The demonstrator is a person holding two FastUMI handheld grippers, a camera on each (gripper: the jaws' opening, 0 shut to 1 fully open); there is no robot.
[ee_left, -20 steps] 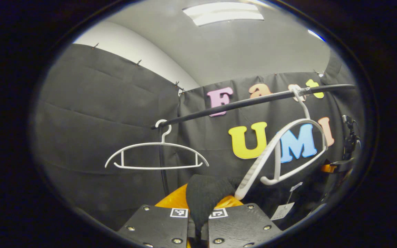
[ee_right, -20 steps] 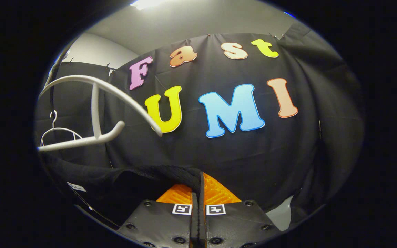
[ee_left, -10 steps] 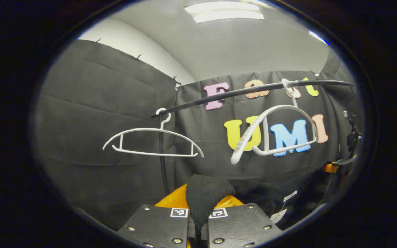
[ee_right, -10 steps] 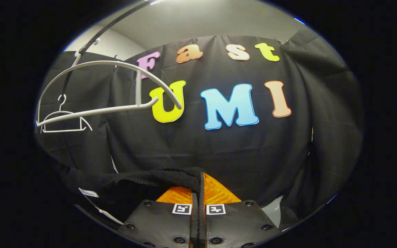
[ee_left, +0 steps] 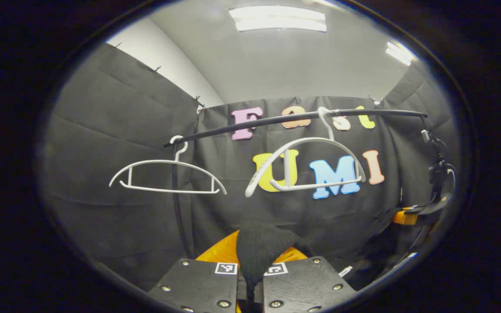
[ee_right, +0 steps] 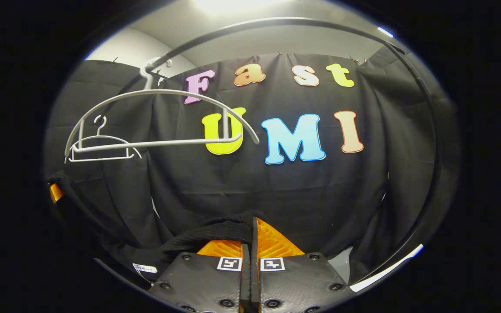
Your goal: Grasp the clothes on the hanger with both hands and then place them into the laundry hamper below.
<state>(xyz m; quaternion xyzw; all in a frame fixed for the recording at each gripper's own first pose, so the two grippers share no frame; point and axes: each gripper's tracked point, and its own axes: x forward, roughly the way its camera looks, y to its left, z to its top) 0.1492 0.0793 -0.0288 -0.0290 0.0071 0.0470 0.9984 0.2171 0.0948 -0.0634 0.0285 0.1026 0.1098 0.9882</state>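
The black garment [ee_left: 261, 241] is off the hangers and stretched between both grippers. In the left gripper view my left gripper [ee_left: 252, 261] is shut on a bunched end of it. From there the cloth runs low to the right toward my right gripper [ee_left: 407, 216] near the edge. In the right gripper view my right gripper [ee_right: 250, 239] is shut on the garment's edge [ee_right: 207, 232], which sags left toward my left gripper [ee_right: 55, 192]. The bare white hanger [ee_left: 307, 165] hangs level on the black rail [ee_left: 294, 118], above and beyond the garment.
A second bare white hanger [ee_left: 168, 174] hangs at the rail's left end, beside a black upright post [ee_left: 176, 204]. The rail [ee_right: 276, 21] arcs overhead in the right gripper view, with both hangers [ee_right: 159, 117] up left. A white tag [ee_right: 145, 268] dangles from the garment.
The garment has slipped clear of the right hanger, which swung from tilted back to level. Both grippers moved down and back, still shut on the garment.
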